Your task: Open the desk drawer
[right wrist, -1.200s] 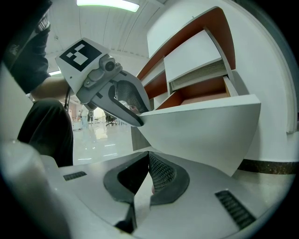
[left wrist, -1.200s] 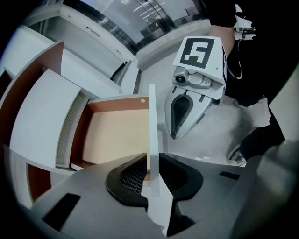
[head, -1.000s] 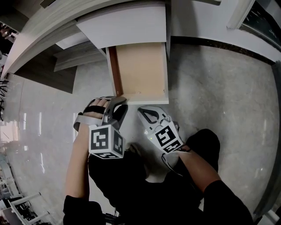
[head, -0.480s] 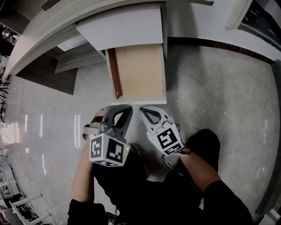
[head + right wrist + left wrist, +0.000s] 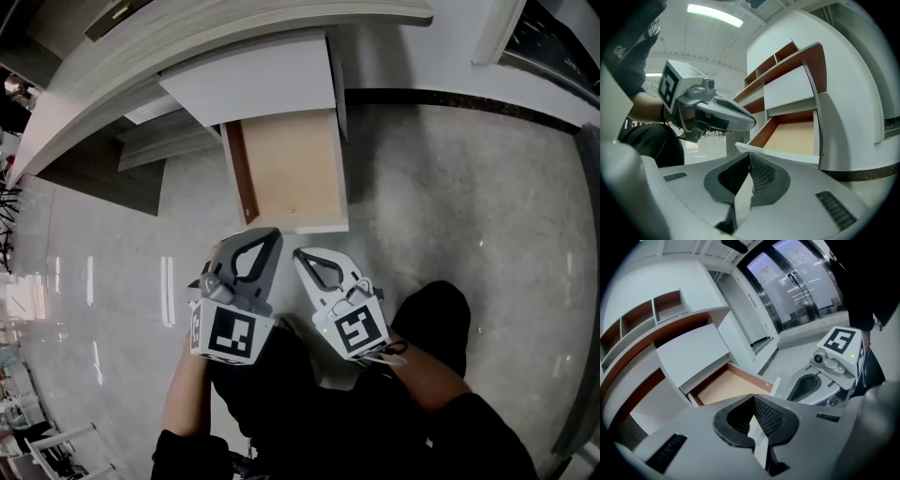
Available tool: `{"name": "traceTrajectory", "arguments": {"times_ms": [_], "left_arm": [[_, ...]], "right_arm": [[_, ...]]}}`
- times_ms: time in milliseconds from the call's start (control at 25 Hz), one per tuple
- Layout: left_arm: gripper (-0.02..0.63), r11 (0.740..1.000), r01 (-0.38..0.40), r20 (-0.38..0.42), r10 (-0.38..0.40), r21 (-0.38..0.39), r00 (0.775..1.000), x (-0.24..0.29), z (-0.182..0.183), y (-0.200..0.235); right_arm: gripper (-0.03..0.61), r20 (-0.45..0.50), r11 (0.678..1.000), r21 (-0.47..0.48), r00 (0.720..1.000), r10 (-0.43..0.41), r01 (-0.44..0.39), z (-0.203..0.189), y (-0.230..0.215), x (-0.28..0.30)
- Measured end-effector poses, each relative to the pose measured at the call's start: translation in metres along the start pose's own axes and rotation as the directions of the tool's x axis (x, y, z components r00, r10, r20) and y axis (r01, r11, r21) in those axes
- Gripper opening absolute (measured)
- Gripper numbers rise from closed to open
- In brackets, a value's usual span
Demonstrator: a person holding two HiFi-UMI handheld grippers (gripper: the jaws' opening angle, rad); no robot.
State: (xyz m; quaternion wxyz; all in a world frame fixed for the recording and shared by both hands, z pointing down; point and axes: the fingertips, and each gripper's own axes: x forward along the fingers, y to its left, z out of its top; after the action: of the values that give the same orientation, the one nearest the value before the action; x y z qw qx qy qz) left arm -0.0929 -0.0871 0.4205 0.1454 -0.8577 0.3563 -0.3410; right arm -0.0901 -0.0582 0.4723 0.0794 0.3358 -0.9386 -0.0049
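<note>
Glossy grey floor (image 5: pixel 450 187) all round, curved white bench (image 5: pixel 187 47) up top. Drawer (image 5: pixel 291 169) sticks out from under the bench's front edge, long axis running toward the person. Just short of its front panel, the left hand-held gripper (image 5: pixel 262 239) has just snapped closed on nothing. The right hand-held gripper (image 5: pixel 305 258) is closed and empty too.

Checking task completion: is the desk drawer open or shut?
Open. The drawer sticks out from under the desk, its bare tan floor showing in the head view and both gripper views.
</note>
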Motion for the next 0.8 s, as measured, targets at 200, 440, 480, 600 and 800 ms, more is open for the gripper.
{"name": "traceTrajectory", "arguments": {"times_ms": [200, 440, 480, 600, 800], "left_arm": [[0.005, 0.999, 0.019, 0.108, -0.016, -0.027, 0.994, 0.001, 0.021, 0.003], [0.005, 0.962, 0.008, 0.190, 0.046, -0.272, 0.981, -0.009, 0.020, 0.001], [0.005, 0.952, 0.023, 0.196, 0.040, -0.306, 0.980, -0.009, 0.018, -0.002], [0.005, 0.943, 0.069, 0.206, 0.000, -0.325, 0.979, -0.006, 0.014, -0.012], [0.005, 0.967, 0.120, 0.218, -0.070, -0.223, 0.973, 0.004, 0.016, -0.027]], "right_arm": [[0.006, 0.015, 1.000, 0.011, 1.000, -0.024, 0.024, 0.010, -0.003, -0.008], [0.006, 0.050, 0.995, -0.001, 0.993, -0.102, 0.103, 0.021, -0.012, -0.016], [0.006, 0.057, 0.994, -0.001, 0.993, -0.108, 0.108, 0.022, -0.013, -0.017], [0.006, 0.068, 0.993, 0.002, 0.991, -0.114, 0.114, 0.025, -0.016, -0.019], [0.006, 0.083, 0.990, -0.010, 0.987, -0.140, 0.141, 0.031, -0.022, -0.024]]}}
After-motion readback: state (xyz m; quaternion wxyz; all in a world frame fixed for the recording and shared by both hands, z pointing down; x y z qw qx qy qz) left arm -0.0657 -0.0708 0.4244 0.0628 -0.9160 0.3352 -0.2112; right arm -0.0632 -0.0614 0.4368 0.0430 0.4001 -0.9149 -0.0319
